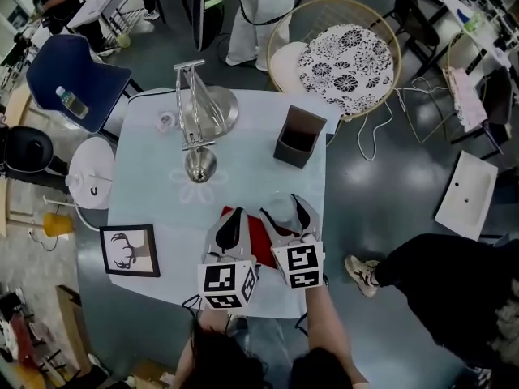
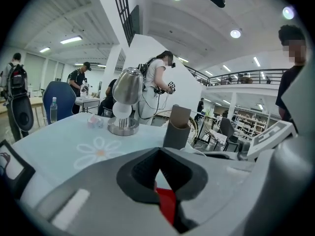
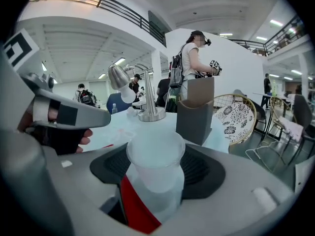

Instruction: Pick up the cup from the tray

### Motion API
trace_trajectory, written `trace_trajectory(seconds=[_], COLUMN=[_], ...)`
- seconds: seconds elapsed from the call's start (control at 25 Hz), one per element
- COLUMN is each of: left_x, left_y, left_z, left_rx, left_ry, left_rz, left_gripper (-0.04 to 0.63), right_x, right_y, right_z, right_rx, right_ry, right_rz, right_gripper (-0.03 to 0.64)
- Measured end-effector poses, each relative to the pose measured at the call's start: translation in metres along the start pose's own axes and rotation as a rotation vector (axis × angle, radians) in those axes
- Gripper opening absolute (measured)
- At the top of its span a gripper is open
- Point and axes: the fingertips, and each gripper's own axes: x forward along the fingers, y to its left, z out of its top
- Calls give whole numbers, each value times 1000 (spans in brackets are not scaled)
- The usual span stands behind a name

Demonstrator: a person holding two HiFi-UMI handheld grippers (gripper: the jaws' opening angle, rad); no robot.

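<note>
A translucent plastic cup [image 3: 155, 173] stands upright between my right gripper's [image 3: 156, 181] jaws, which are shut on its sides. In the head view the cup [image 1: 280, 210] and right gripper [image 1: 285, 212] are over the far end of a red tray [image 1: 259, 238] at the table's near edge. My left gripper [image 1: 231, 220] lies over the tray's left part, just beside the right one. Its jaws are shut, and a strip of the red tray [image 2: 166, 205] shows through the slit below them. I cannot tell whether they pinch it.
On the pale table [image 1: 154, 185] stand a dark open box [image 1: 298, 136], a silver desk lamp [image 1: 199, 112], a small item [image 1: 166, 121] and a framed deer picture [image 1: 130, 250]. A blue chair [image 1: 69, 75] and a round patterned chair [image 1: 345, 55] stand beyond. People stand in the background.
</note>
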Motion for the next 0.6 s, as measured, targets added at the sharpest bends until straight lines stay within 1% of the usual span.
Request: trace_trajectory(seconds=[0.08, 0.24, 0.4, 0.44, 0.52, 0.6], left_x=[2, 4, 1, 0, -1, -2], left_y=[0, 0, -1, -1, 0, 1], left_z=[-3, -4, -3, -3, -3, -2], left_rx=[-1, -14, -11, -10, -5, -2], left_ry=[11, 18, 24, 25, 26, 28], left_rz=[4, 6, 2, 1, -1, -2], left_gripper=[0, 0, 0, 0, 0, 0], right_x=[-1, 2, 1, 1, 0, -1], right_y=[-1, 1, 2, 3, 7, 11], right_z=[-3, -15, -17, -16, -13, -11], right_rx=[19, 31, 33, 26, 0, -19], right_ry=[16, 95, 105, 99, 83, 69], right_rz=[8, -4, -6, -1, 14, 19], right_gripper=[334, 312, 311, 317, 370, 396])
